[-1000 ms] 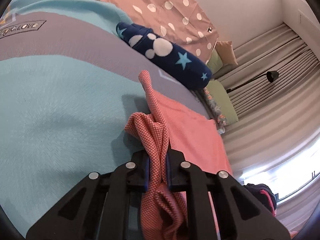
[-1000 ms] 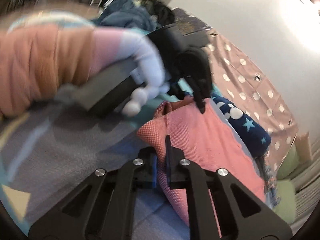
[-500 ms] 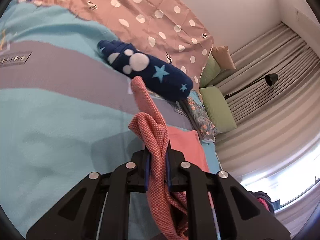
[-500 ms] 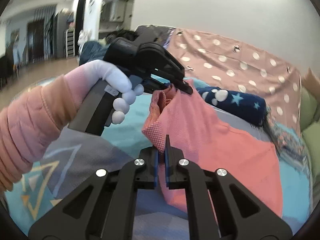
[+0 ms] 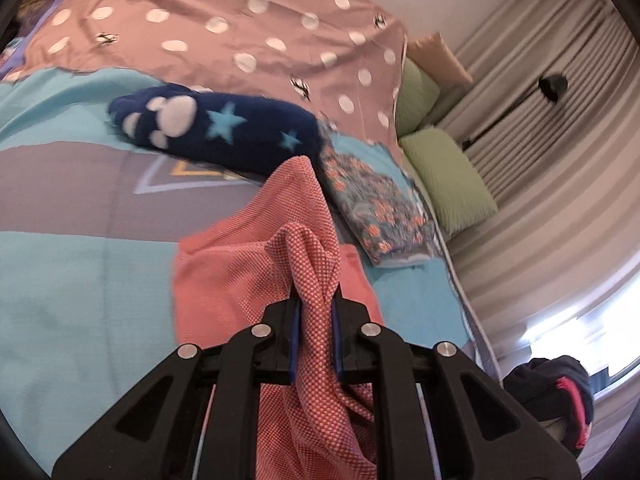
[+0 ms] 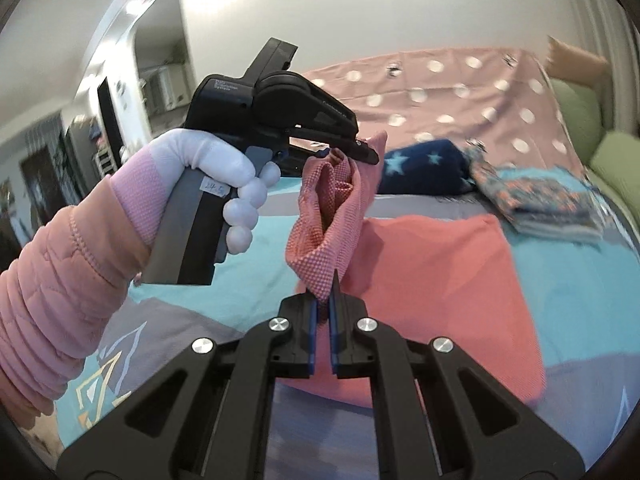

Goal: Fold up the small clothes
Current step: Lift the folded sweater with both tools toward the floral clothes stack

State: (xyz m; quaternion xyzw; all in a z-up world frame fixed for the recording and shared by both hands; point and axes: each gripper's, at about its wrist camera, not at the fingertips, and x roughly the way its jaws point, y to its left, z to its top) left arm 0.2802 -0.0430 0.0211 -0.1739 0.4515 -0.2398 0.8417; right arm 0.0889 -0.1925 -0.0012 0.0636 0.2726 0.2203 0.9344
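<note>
Coral waffle-knit garment [image 6: 432, 280]: left gripper [image 5: 316, 312] and right gripper [image 6: 324, 300] each clamp one edge, lifting it for folding over the bed's [image 5: 72, 272] middle.

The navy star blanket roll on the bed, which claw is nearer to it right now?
Left. The left claw holds the coral garment up just in front of the navy roll; the right claw grips a lower corner, farther back.
</note>
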